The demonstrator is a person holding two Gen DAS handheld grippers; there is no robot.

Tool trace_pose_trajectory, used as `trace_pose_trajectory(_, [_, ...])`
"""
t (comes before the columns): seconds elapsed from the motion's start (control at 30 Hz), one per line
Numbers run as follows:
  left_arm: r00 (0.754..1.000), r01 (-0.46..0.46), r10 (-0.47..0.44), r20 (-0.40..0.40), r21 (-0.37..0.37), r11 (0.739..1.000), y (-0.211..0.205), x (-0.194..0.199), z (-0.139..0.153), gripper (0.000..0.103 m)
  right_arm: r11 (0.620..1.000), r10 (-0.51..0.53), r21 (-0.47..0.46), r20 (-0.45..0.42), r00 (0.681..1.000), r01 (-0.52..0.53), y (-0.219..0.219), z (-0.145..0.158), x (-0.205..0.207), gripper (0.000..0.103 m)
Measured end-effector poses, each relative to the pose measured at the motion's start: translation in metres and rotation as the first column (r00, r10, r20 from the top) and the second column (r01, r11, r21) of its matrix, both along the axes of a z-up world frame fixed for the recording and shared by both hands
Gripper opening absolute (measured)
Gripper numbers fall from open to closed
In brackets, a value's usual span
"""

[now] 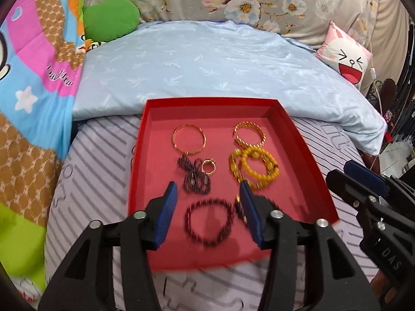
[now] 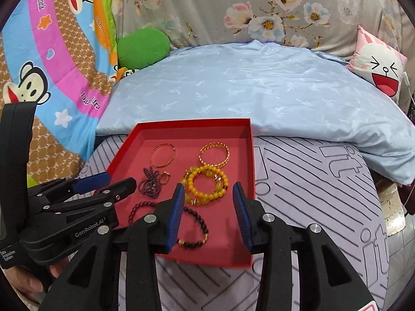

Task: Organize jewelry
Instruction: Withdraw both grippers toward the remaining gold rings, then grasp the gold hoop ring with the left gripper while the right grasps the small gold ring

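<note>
A red tray (image 1: 306,155) lies on the bed, also seen as tray (image 2: 253,181). In it are a thin gold bangle (image 1: 174,136), a wide gold cuff (image 1: 262,137), yellow bead bracelets (image 1: 249,168), a small gold ring (image 1: 207,167), a dark purple bead chain (image 1: 193,178) and a dark bead bracelet (image 1: 192,207). My left gripper (image 1: 208,185) hovers over the tray's near half, open, with nothing between its pads. My right gripper (image 2: 208,186) stands open above the yellow beads (image 2: 207,194) and another dark bracelet (image 2: 202,225), gripping nothing. The left gripper (image 2: 118,180) shows at the tray's left edge.
A light blue quilt (image 1: 207,64) lies folded behind the tray on a grey striped sheet (image 1: 98,155). A green cushion (image 1: 110,18) and a cartoon blanket (image 1: 33,77) are at the left, a pink rabbit pillow (image 1: 345,54) at the far right.
</note>
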State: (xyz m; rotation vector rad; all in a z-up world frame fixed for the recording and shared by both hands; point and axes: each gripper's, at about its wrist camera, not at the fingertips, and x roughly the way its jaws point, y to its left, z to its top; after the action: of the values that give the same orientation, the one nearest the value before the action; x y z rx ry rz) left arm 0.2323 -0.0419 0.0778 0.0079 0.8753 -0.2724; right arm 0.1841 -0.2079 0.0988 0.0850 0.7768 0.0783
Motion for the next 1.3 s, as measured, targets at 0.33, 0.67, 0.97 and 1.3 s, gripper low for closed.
trace_pose_trajectory(0.33, [1.000,0.007,-0.007,-0.003,-0.033,0.999,0.017,-0.075,0.005,0.050,1.000,-0.011,0.012,-0.030,0.999,0.011,0.000,-0.003,-0.073,0.039])
trace_pose_trajectory(0.67, [0.999,0.008,-0.010,-0.049,-0.032,0.999,0.025,-0.131,-0.016,0.050,1.000,-0.015,0.005,-0.090,0.996,0.016,-0.001,-0.028,-0.126,0.039])
trace_pose_trajectory(0.97, [0.994,0.037,-0.039,-0.098,-0.017,0.999,0.019,-0.167,-0.047,0.050,1.000,-0.019,0.000,-0.142,0.990,0.019,0.001,-0.052,-0.155,0.039])
trace_pose_trajectory(1.3, [0.993,0.035,-0.034,-0.112,0.004,0.999,0.018,-0.181,-0.069,0.049,1.000,-0.012,0.001,-0.183,0.983,0.013,0.006,-0.069,-0.168,0.039])
